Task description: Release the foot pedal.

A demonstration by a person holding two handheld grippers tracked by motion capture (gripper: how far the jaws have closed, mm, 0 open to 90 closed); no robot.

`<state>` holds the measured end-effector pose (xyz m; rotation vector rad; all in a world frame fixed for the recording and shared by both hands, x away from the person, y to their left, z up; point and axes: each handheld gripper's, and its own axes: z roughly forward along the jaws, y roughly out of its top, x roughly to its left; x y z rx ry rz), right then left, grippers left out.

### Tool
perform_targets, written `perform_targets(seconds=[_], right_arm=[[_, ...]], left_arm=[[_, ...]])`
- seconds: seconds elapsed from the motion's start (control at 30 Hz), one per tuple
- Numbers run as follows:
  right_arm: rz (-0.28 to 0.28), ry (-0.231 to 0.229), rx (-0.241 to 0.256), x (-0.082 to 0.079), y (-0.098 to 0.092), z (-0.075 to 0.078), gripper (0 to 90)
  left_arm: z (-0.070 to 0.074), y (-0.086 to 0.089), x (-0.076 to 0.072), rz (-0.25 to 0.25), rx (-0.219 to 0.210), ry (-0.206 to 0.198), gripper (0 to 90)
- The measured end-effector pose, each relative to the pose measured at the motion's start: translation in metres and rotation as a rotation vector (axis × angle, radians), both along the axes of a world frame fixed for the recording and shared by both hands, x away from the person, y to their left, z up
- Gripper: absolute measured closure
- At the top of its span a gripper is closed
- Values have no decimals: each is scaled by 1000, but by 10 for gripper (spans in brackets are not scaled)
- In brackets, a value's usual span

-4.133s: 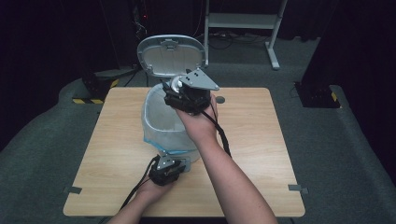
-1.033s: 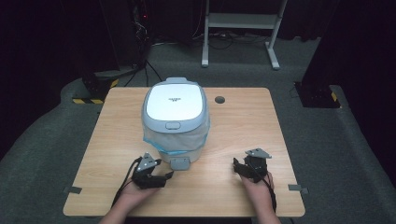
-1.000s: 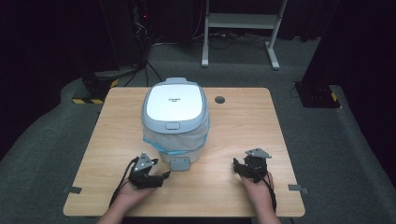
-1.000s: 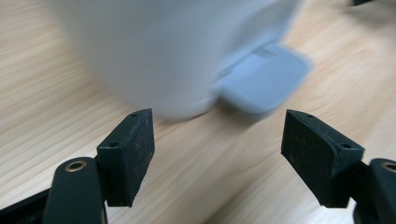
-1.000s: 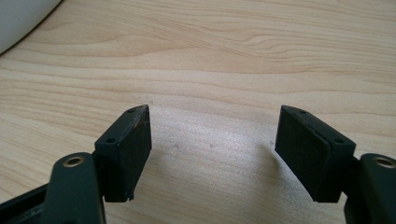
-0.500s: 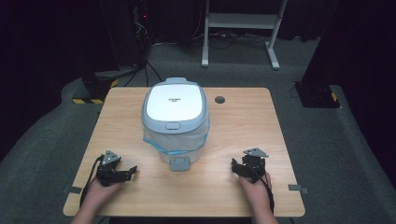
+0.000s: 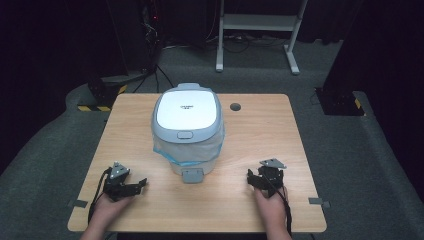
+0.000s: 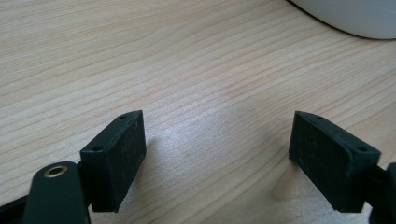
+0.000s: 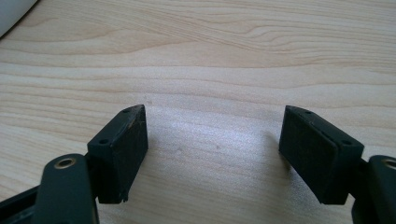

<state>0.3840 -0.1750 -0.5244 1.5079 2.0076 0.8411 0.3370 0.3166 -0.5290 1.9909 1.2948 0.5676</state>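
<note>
A white and pale blue rice cooker (image 7: 188,131) stands in the middle of the wooden table (image 7: 260,130) with its lid shut and its latch tab toward the person. My left gripper (image 7: 136,186) rests on the table at the front left, apart from the cooker, open with bare wood between its jaws (image 8: 217,154). My right gripper (image 7: 254,179) rests at the front right, open too, nothing between its jaws (image 9: 212,149). The cooker's white base (image 8: 345,16) shows at the top right of the left gripper view, and a sliver of the base (image 9: 14,11) at the top left of the right gripper view.
A small round cable hole (image 7: 235,106) sits in the table top behind and right of the cooker. Dark floor surrounds the table, with a white metal frame (image 7: 260,25) and black equipment at the back.
The cooker lid, open four seconds ago, is now shut. My left gripper has moved from the cooker's front to the table's front left. The right gripper stayed put.
</note>
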Motion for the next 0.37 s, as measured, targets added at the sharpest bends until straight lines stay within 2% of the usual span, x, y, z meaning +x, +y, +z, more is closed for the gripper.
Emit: perform_targets(seconds=[0.37], right_arm=[[-5,-4,-4,0,1,0,241]], left_arm=[[0,0,0,-8,-2,0,194]])
